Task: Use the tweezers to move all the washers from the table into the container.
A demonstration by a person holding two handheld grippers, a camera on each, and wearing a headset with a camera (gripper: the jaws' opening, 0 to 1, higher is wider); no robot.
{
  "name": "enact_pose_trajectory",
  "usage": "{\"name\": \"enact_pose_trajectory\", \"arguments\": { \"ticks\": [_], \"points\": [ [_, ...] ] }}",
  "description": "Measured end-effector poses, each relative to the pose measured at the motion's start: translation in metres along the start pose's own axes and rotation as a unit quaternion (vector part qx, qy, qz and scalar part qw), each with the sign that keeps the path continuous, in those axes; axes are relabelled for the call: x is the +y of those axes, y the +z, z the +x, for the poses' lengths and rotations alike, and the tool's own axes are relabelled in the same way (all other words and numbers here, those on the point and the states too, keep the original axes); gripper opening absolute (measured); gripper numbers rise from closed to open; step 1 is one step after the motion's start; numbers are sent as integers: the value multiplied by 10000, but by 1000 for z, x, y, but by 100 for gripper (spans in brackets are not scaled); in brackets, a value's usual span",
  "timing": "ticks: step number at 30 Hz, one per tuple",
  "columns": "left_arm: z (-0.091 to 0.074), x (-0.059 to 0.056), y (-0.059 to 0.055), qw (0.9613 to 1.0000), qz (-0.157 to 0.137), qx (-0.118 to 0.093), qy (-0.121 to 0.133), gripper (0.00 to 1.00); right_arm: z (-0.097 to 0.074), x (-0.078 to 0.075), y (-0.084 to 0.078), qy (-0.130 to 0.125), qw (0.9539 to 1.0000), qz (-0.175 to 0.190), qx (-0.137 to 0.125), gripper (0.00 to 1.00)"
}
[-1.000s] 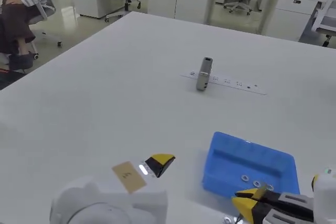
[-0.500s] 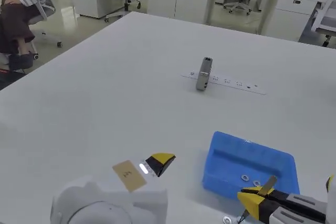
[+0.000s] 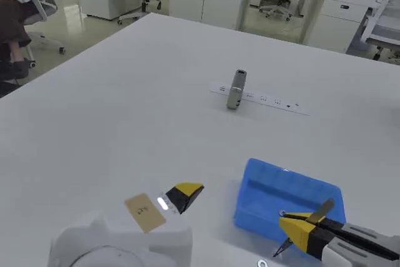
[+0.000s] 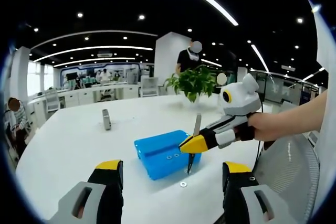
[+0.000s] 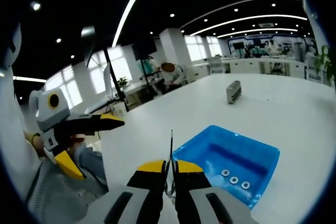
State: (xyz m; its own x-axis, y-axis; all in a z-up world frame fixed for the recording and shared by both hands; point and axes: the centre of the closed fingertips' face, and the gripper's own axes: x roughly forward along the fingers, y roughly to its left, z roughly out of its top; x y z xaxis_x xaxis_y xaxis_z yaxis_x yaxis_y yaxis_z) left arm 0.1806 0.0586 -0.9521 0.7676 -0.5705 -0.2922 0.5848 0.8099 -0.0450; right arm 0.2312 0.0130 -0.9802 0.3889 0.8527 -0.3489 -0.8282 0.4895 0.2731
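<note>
A blue container sits near the table's front edge, with three washers inside it. One washer lies on the table just in front of the container. My right gripper is shut on the tweezers, whose thin tips point down between the container's front wall and the loose washer. In the right gripper view the tweezers rise from between the closed jaws, with the container just beyond. My left gripper hovers open and holding nothing, left of the container.
A grey block lies on a white strip in the middle of the table. Office chairs, desks and a seated person lie beyond the far table edge. People stand by a plant in the left gripper view.
The head camera has shifted slightly. My right gripper has come off the container's washers and turned, so the tweezers now slant with their tips towards the table in front. The left gripper stays put.
</note>
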Motion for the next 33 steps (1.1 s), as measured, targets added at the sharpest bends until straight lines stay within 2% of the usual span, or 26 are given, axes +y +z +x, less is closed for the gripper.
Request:
{"name": "enact_pose_trajectory", "arguments": {
  "ticks": [5, 11, 19, 23, 28, 33],
  "points": [
    [1, -2, -1, 10000, 33, 33, -34, 78, -1, 2, 12, 34, 9998, 50, -188, 2],
    [0, 0, 0, 10000, 10, 19, -10, 78, -3, 3, 17, 41, 9999, -41, -114, 2],
    [0, 1, 0, 10000, -17, -4, 32, 78, -4, -5, 33, 70, 9996, 44, -252, 2],
    [0, 1, 1, 10000, -15, -15, 40, 78, -1, -18, 39, -74, 9995, 145, -255, 2],
    [0, 1, 0, 10000, 9, 5, 56, 78, 5, -35, 43, -228, 9983, 463, -282, 2],
    [-1, 6, 2, 9999, -61, -56, 139, 78, 15, -47, 43, -200, 9973, 648, -267, 2]
  ]
}}
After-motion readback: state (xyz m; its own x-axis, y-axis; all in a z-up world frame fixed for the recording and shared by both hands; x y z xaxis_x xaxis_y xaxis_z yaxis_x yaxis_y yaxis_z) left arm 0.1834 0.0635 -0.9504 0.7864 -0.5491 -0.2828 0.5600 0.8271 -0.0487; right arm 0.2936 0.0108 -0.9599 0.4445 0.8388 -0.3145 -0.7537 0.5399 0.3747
